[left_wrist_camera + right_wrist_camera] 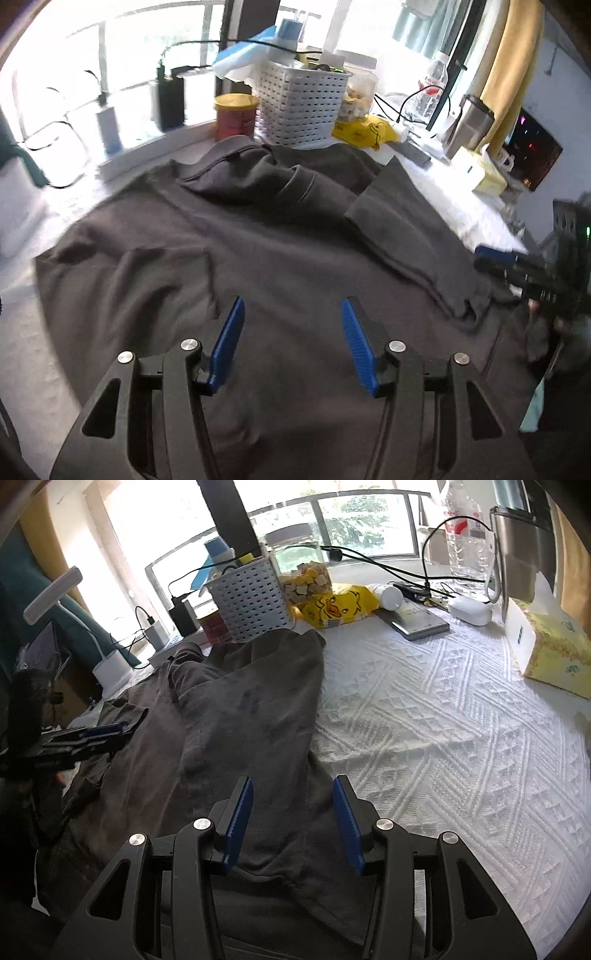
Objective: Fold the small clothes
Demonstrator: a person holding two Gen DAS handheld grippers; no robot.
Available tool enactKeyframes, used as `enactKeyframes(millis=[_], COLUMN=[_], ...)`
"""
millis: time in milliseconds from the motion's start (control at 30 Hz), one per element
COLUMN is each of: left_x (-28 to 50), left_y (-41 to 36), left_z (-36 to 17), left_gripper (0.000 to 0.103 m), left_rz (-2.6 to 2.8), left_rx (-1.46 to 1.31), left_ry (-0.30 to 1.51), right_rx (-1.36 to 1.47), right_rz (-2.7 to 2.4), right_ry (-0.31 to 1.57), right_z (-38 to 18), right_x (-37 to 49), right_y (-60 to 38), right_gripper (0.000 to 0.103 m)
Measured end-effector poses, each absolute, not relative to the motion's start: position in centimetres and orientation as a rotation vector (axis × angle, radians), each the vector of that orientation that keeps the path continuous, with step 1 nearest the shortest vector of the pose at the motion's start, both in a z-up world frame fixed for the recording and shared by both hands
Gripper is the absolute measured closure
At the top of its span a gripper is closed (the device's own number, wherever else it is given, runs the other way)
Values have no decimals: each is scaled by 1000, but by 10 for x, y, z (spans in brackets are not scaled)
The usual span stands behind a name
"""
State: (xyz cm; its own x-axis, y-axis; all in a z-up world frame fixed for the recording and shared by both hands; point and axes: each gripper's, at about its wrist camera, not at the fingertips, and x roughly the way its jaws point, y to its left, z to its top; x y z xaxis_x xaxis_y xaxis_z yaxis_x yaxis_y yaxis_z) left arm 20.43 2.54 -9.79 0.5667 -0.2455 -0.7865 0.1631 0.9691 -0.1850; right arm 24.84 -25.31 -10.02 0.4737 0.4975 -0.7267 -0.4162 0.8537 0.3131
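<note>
On the white textured worktop point(443, 716), a dark grey cotton T-shirt point(258, 240) lies rumpled, apparently one side folded inward. Left tongs point(291, 345) and right tongs point(291, 821) hover spread, empty; most folding remains.

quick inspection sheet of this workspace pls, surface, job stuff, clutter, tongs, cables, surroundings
surface: white textured cloth covers the table, bare on the right side
job's things: dark grey shirt spread out, rumpled, one sleeve folded inward
clutter: white basket, red tub, snack jar, yellow duck bag, bottle, tissue box, all along the far edge
grippers: left tongs open above the shirt; right tongs open over its right edge; neither holds anything
cables: black cable trails over the far clutter; charger plugged in
surroundings: bright window, yellow curtain
</note>
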Motion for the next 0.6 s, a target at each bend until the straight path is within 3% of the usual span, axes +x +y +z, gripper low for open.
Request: enactKeyframes(millis=[600], left_x=[128], left_y=[57], left_z=[-125], left_gripper=[48], left_rz=[-147], left_rx=[-190], left_ry=[958], right_rx=[11], right_rz=[698], right_ry=[988], right_z=[-109], right_x=[214], right_y=[-204], right_gripper=[55])
